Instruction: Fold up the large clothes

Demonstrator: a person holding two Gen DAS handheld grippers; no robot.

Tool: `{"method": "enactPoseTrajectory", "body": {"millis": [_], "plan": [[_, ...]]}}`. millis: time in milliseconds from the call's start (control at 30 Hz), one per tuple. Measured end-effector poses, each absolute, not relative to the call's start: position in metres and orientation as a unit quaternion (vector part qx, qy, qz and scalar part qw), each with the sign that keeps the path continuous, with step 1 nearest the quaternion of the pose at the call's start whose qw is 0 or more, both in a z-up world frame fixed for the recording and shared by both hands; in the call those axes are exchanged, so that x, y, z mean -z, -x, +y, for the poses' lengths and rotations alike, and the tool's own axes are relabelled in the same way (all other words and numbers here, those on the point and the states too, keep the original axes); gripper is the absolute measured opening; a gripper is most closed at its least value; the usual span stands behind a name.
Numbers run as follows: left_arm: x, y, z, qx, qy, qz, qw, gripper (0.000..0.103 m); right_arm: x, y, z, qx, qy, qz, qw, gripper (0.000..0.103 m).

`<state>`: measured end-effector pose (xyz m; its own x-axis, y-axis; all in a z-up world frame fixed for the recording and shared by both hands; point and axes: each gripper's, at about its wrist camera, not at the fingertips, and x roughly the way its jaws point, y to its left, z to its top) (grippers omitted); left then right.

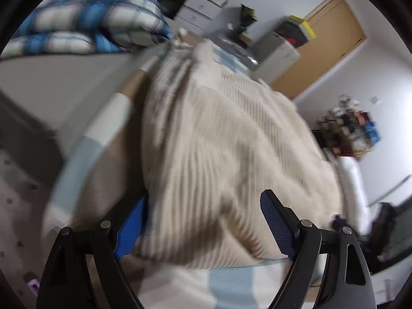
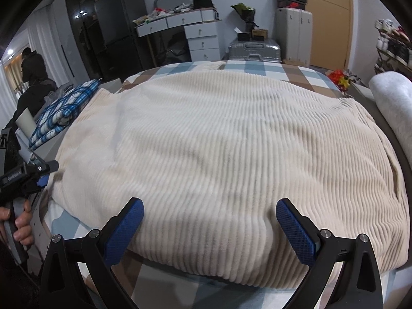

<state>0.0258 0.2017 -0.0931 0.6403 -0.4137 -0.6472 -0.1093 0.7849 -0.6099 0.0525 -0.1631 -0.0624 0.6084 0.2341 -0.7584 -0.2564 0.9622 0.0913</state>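
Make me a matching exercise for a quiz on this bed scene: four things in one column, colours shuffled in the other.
Things:
1. ribbed blanket
2. folded checked quilt
3. door
4. drawer unit

Colours:
a. white
b. cream
c. tan wood
d. blue and white

Pairs: 1-b, 2-d, 3-c, 4-a

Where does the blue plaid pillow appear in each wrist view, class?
Left wrist view: blue plaid pillow at upper left, blurred, beyond the cream ribbed garment.
Right wrist view: pillow at middle left, beside the garment.
Shared landmark: wooden door.
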Motion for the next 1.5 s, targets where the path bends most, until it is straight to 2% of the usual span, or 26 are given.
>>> {"method": "enactPoseTrajectory", "body": {"millis": [233,433,500,533,567,600,633,667,733,900,1167,1300,1500], "plan": [[0.09,-0.042,0.212,0.047,0.301,0.417,0.856,0.083,0.063,-0.054,-0.168,-0.126,0.012,0.424,0.897,0.103],[0.082,-0.065,0.185,0.037,0.264,0.43,0.862,0.083,0.065,-0.06,-0.165,-0.124,0.005,0.426,0.896,0.103],[0.08,-0.068,0.173,0.028,0.236,0.43,0.871,0.079,0.064,-0.062,-0.162,-0.124,0.007,0.425,0.897,0.103],[0.08,-0.067,0.172,0.023,0.225,0.426,0.876,0.072,0.064,-0.064,-0.161,-0.124,0.009,0.425,0.897,0.103],[0.08,-0.068,0.17,0.017,0.215,0.421,0.881,0.06,0.063,-0.064,-0.16,-0.124,0.01,0.424,0.897,0.103],[0.079,-0.067,0.172,0.014,0.213,0.418,0.883,0.054,0.063,-0.065,-0.159,-0.124,0.011,0.423,0.898,0.103],[0.079,-0.066,0.174,0.017,0.215,0.415,0.884,0.035,0.062,-0.066,-0.159,-0.124,0.01,0.422,0.898,0.103],[0.079,-0.066,0.178,0.021,0.221,0.415,0.883,0.025,0.062,-0.067,-0.158,-0.124,0.009,0.421,0.898,0.103],[0.075,-0.066,0.18,0.03,0.217,0.41,0.885,0.022,0.063,-0.071,-0.157,-0.125,0.009,0.422,0.898,0.103],[0.057,-0.052,0.186,0.058,0.235,0.383,0.892,0.021,0.062,-0.073,-0.154,-0.13,0.009,0.419,0.899,0.103],[0.015,-0.037,0.125,0.15,0.122,0.327,0.925,0.022,0.062,-0.073,-0.154,-0.132,0.008,0.418,0.899,0.103],[0.023,-0.046,0.127,0.143,0.114,0.336,0.924,0.023,0.06,-0.069,-0.158,-0.125,0.011,0.418,0.9,0.103],[0.038,-0.052,0.157,0.067,0.127,0.369,0.918,0.034,0.059,-0.067,-0.166,-0.111,0.003,0.419,0.901,0.103]]}}
